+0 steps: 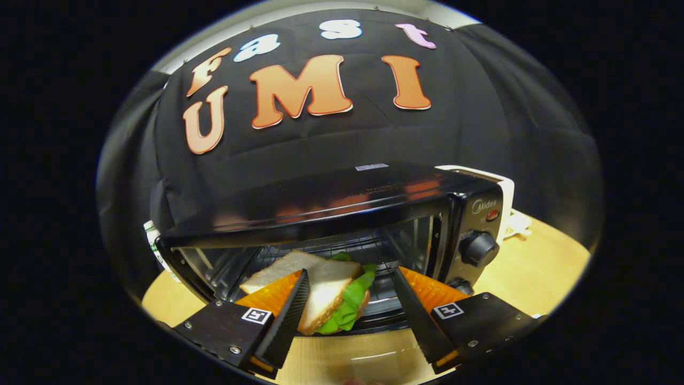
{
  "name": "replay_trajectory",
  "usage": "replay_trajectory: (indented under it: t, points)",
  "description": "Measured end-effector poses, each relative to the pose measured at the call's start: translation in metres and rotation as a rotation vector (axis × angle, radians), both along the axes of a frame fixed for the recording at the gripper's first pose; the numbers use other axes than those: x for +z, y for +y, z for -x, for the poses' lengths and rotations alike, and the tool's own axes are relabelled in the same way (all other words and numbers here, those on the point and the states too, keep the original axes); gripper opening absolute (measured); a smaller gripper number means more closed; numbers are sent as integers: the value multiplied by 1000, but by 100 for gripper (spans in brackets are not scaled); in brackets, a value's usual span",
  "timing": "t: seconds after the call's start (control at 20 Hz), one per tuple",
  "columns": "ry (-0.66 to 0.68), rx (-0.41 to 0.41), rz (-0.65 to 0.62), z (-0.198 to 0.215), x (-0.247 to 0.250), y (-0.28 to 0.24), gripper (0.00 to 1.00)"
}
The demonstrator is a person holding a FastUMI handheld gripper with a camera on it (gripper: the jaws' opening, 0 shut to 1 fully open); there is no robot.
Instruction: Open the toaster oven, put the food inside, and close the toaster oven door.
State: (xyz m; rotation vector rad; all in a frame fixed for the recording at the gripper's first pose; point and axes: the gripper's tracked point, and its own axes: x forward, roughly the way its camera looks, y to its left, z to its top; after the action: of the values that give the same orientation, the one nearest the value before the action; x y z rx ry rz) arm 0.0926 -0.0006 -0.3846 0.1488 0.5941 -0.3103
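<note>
The black toaster oven [342, 200] stands on a wooden table [534, 267] with its mouth open and the wire rack [342, 248] showing inside. A sandwich [326, 289] of white bread with green lettuce lies tilted at the front of the opening, half over the oven's lower front edge. My gripper [350, 271] is open, one finger on each side of the sandwich. The left finger [291, 310] is against the bread. The right finger [414, 310] stands apart from the lettuce. The lowered door seems to lie below the fingers, but I cannot make it out clearly.
The control panel with a round knob [479, 248] and a red light [492, 215] is on the oven's right side. A white object [510, 208] sits behind that corner. A green and white container [153, 240] stands at the oven's left rear.
</note>
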Motion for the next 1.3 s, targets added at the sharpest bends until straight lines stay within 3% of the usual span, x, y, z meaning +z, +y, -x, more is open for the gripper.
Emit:
replay_trajectory:
  t: [0.25,0.55,1.3]
  points:
    - [96,170,-68,42,13,32,98]
    - [122,263,-45,99,27,39,99]
    - [278,253,-166,203,-21,44,99]
